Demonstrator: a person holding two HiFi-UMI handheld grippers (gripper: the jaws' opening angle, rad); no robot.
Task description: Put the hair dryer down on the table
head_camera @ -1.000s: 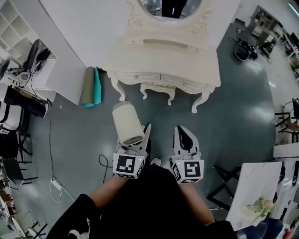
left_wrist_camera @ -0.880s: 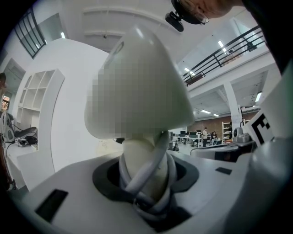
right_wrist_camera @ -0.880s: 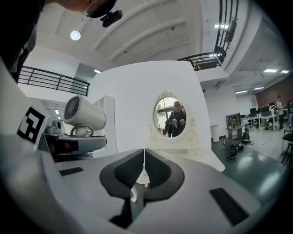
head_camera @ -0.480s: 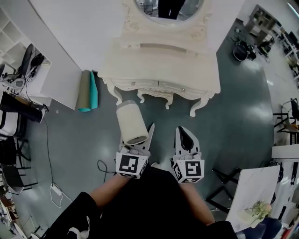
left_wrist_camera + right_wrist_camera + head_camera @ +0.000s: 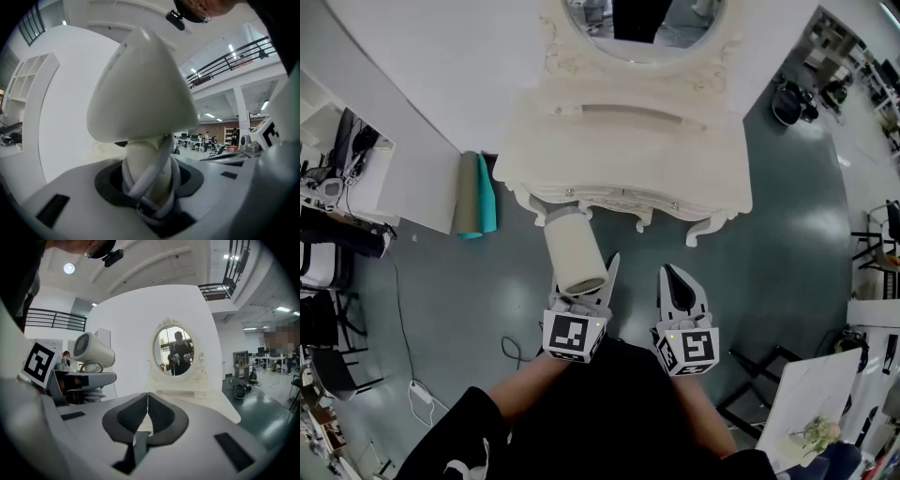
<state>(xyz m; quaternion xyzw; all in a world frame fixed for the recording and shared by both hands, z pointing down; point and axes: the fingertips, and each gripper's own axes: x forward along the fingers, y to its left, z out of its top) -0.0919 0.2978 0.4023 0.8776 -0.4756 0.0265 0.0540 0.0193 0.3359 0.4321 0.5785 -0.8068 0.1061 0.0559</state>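
Note:
A cream hair dryer (image 5: 574, 253) stands upright in my left gripper (image 5: 592, 279), its round barrel pointing away from me over the floor. In the left gripper view the hair dryer (image 5: 140, 93) fills the frame, and my left gripper (image 5: 150, 185) is shut on its handle, which has the grey cord wrapped round it. My right gripper (image 5: 670, 277) hangs beside it, shut and empty; its pads meet in the right gripper view (image 5: 147, 416). The white dressing table (image 5: 628, 141) with an oval mirror (image 5: 637, 23) stands just ahead of both grippers. The hair dryer (image 5: 93, 350) shows at left there.
Rolled teal and olive mats (image 5: 475, 192) lie on the floor left of the table. A cable (image 5: 511, 347) trails on the floor at lower left. Shelving and gear line the left edge. A white table with flowers (image 5: 816, 412) sits at lower right.
The dressing table has come closer and sits larger in the head view. Both grippers have shifted slightly right with the hair dryer still held upright.

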